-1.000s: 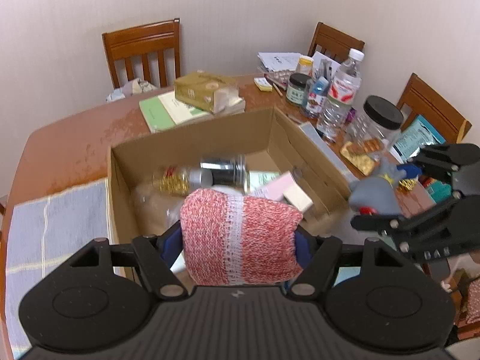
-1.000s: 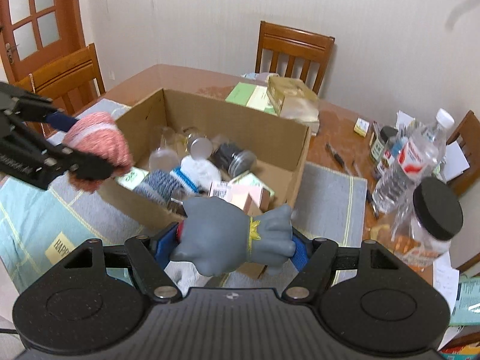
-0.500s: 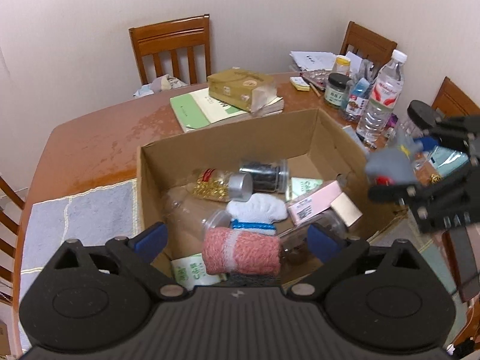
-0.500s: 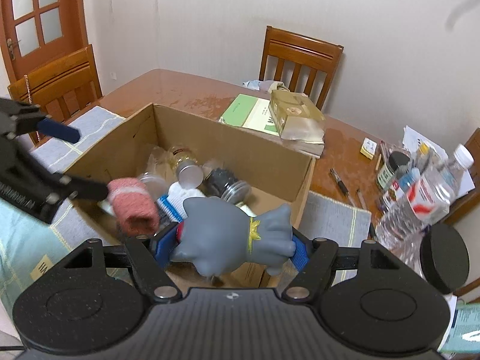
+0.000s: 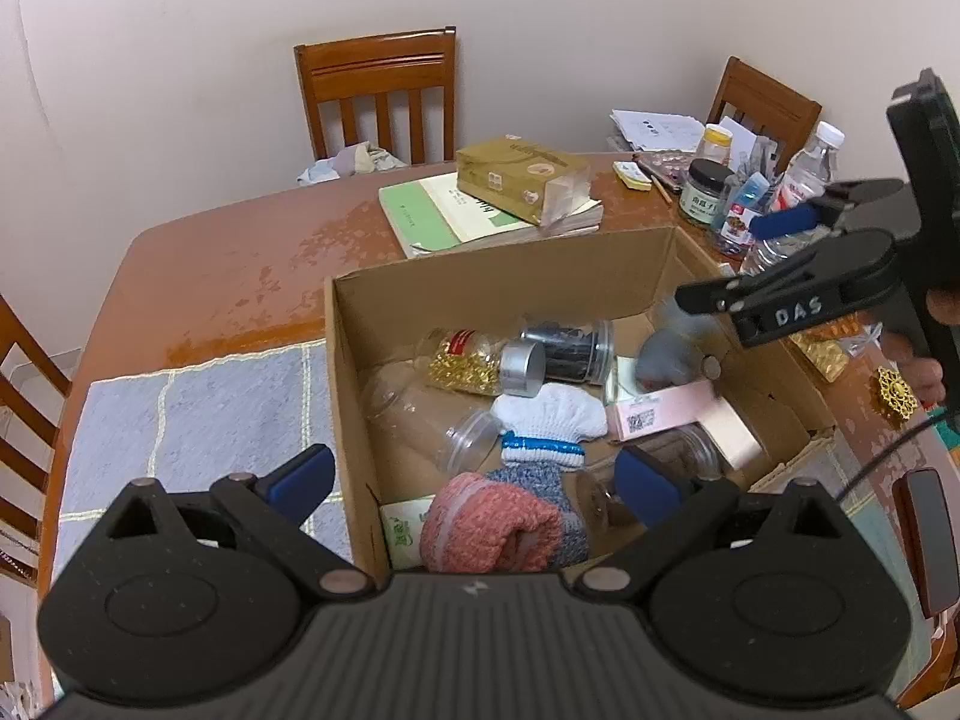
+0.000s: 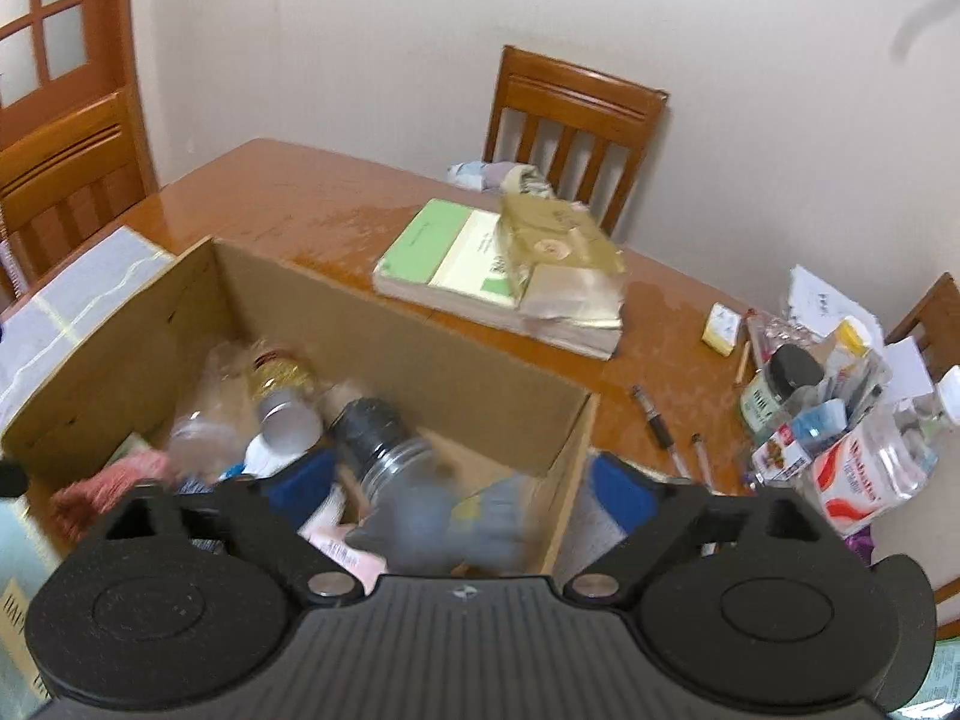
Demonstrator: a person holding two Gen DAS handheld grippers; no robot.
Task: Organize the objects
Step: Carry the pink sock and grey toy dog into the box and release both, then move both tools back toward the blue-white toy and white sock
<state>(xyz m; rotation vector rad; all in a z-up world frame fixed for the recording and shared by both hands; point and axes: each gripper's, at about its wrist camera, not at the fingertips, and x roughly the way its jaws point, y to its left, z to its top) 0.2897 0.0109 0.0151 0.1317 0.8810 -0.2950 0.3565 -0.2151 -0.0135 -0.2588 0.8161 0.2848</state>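
1. The left gripper (image 5: pixel 474 483) stood over the near wall of the cardboard box (image 5: pixel 342 360) with its jaws spread wide and nothing between the pads.
2. The pink knitted roll (image 5: pixel 486 531) lay inside the box just beyond that gripper, in the near corner, resting against a grey knitted piece (image 5: pixel 552 510) and a white knitted piece with a blue band (image 5: pixel 549 420). Its long axis ran roughly across the left wrist view, side to side.
3. The right gripper (image 6: pixel 462 483) was opening at this moment, and its pads pressed on nothing. The grey soft toy (image 6: pixel 420 516) showed as a blur between and just below its fingers, apparently dropping into the right-hand end of the box.
4. In the left wrist view the same toy (image 5: pixel 666 354) was a grey smear beside a pink carton (image 5: pixel 660 408), under the finger of the right gripper (image 5: pixel 780 276).
5. Jars already lay on their sides in the box: one with gold contents (image 5: pixel 480 360) and a dark one (image 5: pixel 570 348).
6. Judged from this, both items were in, and the next pick would come from the bench (image 5: pixel 210 264).
7. The clutter of bottles and small jars (image 6: pixel 840 420) lay well to the right of the box, nearer the right gripper. The book with a gold packet on it (image 6: pixel 510 276) lay beyond the far wall, within either hand's reach.
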